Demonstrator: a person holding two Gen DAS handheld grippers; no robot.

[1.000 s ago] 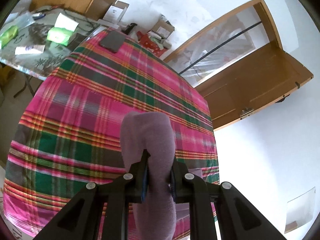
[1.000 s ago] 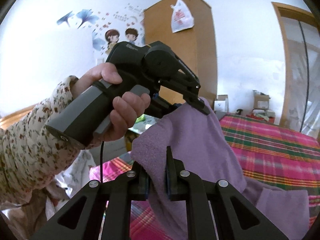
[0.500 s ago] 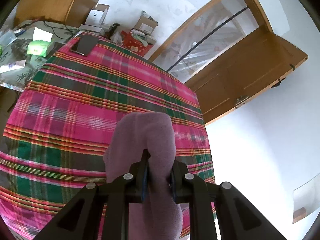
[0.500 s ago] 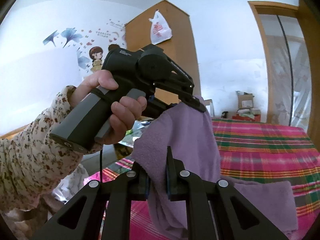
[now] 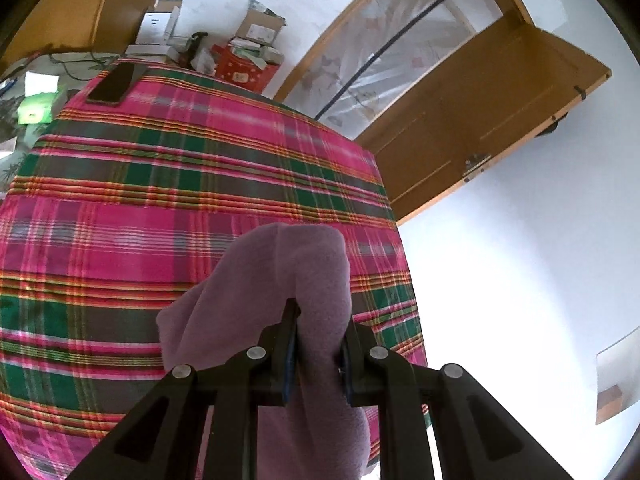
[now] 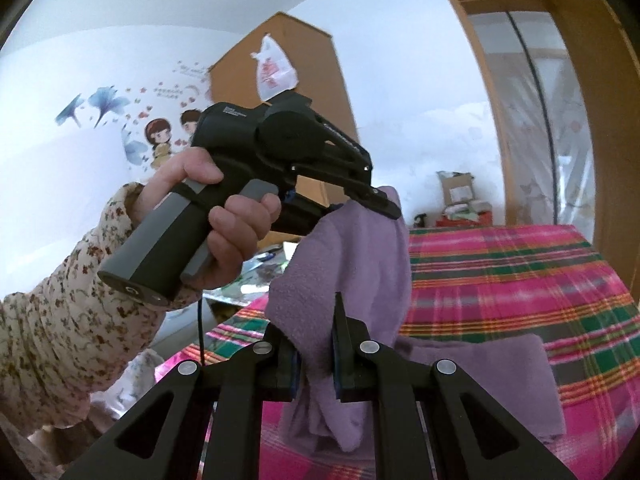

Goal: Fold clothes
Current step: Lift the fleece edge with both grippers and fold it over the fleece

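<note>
Left tongs (image 5: 318,344): closed on a bunched fold of the purple fleece garment (image 5: 280,280), which fills the gap between both fingers and bulges up and forward over them. In the right wrist view the same left tongs (image 6: 382,204) appear from the side, gripped by a hand (image 6: 224,220) in a floral sleeve (image 6: 60,320), their tips pinching the garment's upper edge.

Right tongs (image 6: 314,354): clamped on another gather of the garment (image 6: 352,264), cloth pressed between the pads and hanging below them.

Garment position: lifted between the two tongs, held above the bed (image 5: 160,200). Its upper portion is raised off the plaid cover; its lower portion lies flat on the cover toward the right in the right wrist view. The two grip points sit close together, the left one higher than the right.

Bed: covered in a pink, green and grey plaid cloth. A dark phone (image 5: 114,84) lies at the far left corner of the bed.

Surroundings: beyond the far edge of the bed, cardboard boxes (image 5: 256,30) and a red box (image 5: 244,68) are stacked against the white wall. A side table (image 5: 36,96) with green packets stands beside the bed's left edge. A wooden door (image 5: 480,116) stands open on the right. A wardrobe (image 6: 280,92) with a plastic bag (image 6: 274,68) hanging on it and cartoon wall stickers (image 6: 168,140) show in the right wrist view.
</note>
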